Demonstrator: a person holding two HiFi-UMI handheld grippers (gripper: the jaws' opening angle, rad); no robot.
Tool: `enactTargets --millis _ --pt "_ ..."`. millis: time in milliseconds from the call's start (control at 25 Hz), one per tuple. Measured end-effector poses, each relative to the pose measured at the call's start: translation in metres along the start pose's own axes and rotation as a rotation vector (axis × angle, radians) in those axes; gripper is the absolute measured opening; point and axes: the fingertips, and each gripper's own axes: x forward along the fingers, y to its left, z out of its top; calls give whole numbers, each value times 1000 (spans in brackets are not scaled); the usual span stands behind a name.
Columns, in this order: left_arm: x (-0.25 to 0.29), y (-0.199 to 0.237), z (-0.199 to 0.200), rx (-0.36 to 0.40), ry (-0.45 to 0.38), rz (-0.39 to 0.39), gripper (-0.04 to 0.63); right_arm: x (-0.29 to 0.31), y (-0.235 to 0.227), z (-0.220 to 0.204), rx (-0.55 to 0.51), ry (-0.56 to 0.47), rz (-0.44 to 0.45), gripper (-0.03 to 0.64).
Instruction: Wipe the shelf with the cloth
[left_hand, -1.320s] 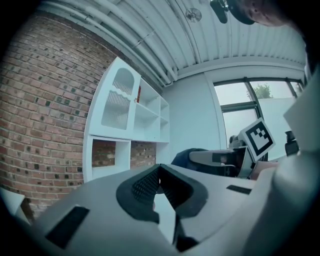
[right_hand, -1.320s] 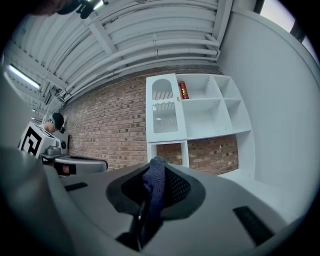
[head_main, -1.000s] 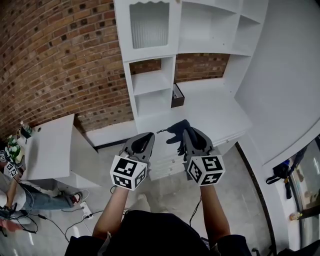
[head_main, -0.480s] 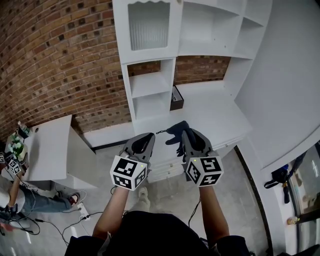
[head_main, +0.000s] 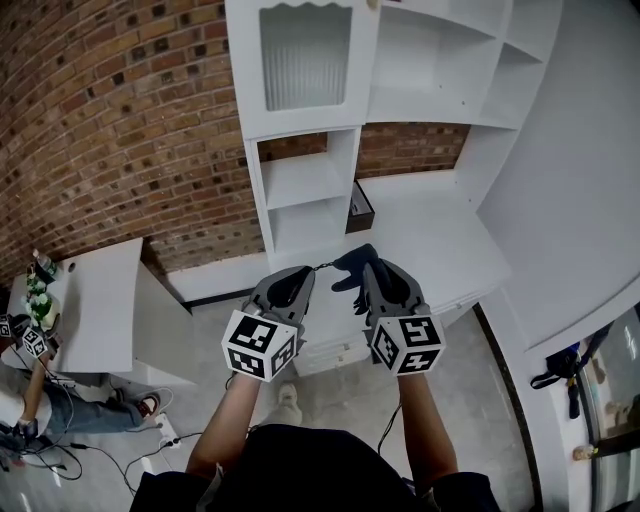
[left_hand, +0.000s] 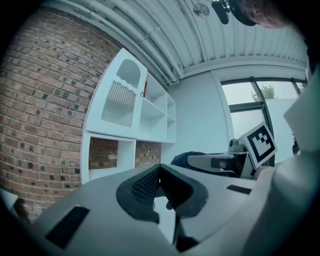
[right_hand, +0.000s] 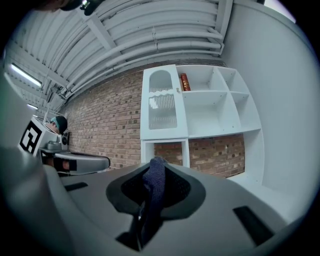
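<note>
Both grippers have hardly moved since the earlier frames, but the white shelf (head_main: 300, 190) now shows a little larger and nearer in the head view.

The left gripper (head_main: 300, 280) and the right gripper (head_main: 368, 272) are held side by side in front of the person, near each other but apart, and both point to 12 o'clock at the shelf. The right gripper has its jaws closed on the dark blue cloth (right_hand: 154, 182). In the right gripper view the cloth stands up between the pads and hangs down through them. In the head view a bunch of the cloth sticks out at the tip of this gripper, at 11 o'clock from it. The left gripper has its jaws together at the tips, and nothing is between them.

The shelf stands against a brick wall (head_main: 120, 120), well apart from both grippers. Its lower right part is a wide white worktop (head_main: 430, 235), and a dark box (head_main: 358, 208) rests there just beside the upright column of open compartments. In the right gripper view a small red-brown thing (right_hand: 185, 81), perhaps a can, stands in an upper compartment. A low white table (head_main: 95, 300) is at 9 o'clock from the grippers.
</note>
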Motion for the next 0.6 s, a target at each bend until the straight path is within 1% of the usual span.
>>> enactTargets --millis 280,440,600 --pt "25 37 1 -26 3 -4 15 45 -4 -2 3 17 0 67" --pt "38 60 7 -69 -5 -26 15 72 -3 4 -8 18 -4 67" --pt "49 84 16 -64 -20 -41 15 96 -2 12 -12 15 -16 67"
